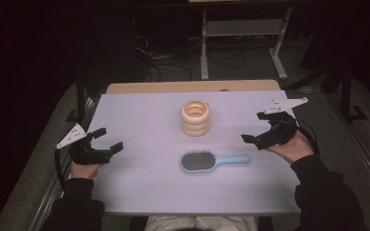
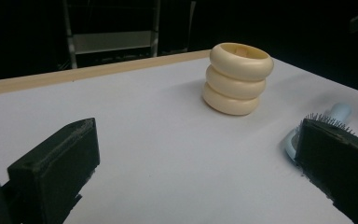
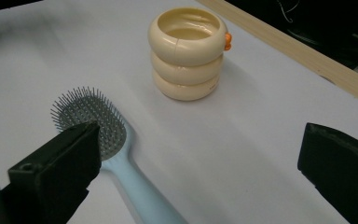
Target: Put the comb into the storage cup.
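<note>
A cream holder shaped like three stacked rings point(image 1: 195, 118) point(image 2: 237, 78) point(image 3: 187, 52) stands upright in the middle of the white table top point(image 1: 144, 120). A light blue hairbrush point(image 1: 214, 160) point(image 3: 116, 158) lies in front of it, bristles up, handle pointing right. My left gripper point(image 1: 107, 139) point(image 2: 196, 163) rests open at the table's left edge, well left of the brush; its right jaw hides part of the brush head point(image 2: 294, 137). My right gripper point(image 1: 255, 128) point(image 3: 200, 163) is open at the right side, just beyond the handle's end, holding nothing.
A wooden strip point(image 1: 192, 86) runs along the table's far edge. Beyond it are a grey metal rack point(image 1: 243, 36) and cables on the dark floor. A small orange knob point(image 3: 227, 41) sticks out of the holder's top ring.
</note>
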{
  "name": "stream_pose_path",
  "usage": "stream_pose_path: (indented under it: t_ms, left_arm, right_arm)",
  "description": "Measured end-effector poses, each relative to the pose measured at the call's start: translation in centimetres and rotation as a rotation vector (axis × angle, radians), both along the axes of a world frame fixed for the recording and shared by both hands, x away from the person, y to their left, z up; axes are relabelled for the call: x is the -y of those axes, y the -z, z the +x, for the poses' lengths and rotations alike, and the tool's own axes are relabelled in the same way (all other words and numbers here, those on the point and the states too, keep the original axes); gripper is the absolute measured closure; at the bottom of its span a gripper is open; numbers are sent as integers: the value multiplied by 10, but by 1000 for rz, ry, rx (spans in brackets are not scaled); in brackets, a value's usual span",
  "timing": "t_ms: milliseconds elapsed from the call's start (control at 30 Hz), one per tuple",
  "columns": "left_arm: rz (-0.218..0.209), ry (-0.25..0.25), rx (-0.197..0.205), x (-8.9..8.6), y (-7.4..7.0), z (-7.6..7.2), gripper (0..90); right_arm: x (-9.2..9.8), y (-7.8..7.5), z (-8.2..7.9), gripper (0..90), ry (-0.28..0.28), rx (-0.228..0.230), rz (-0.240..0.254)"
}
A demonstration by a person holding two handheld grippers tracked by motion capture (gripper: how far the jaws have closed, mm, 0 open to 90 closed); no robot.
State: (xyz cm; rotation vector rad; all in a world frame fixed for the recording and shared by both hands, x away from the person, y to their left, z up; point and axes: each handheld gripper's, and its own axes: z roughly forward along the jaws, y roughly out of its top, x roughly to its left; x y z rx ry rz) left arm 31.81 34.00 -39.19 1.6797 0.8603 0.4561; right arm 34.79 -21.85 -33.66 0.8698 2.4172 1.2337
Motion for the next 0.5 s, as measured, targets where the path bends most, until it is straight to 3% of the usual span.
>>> stream_pose_path:
  t_ms: [500]
  left_arm:
    - [0,3,1,1,0,0,0]
  right_arm:
    - [-23,13,6,0,-84,-34,-63]
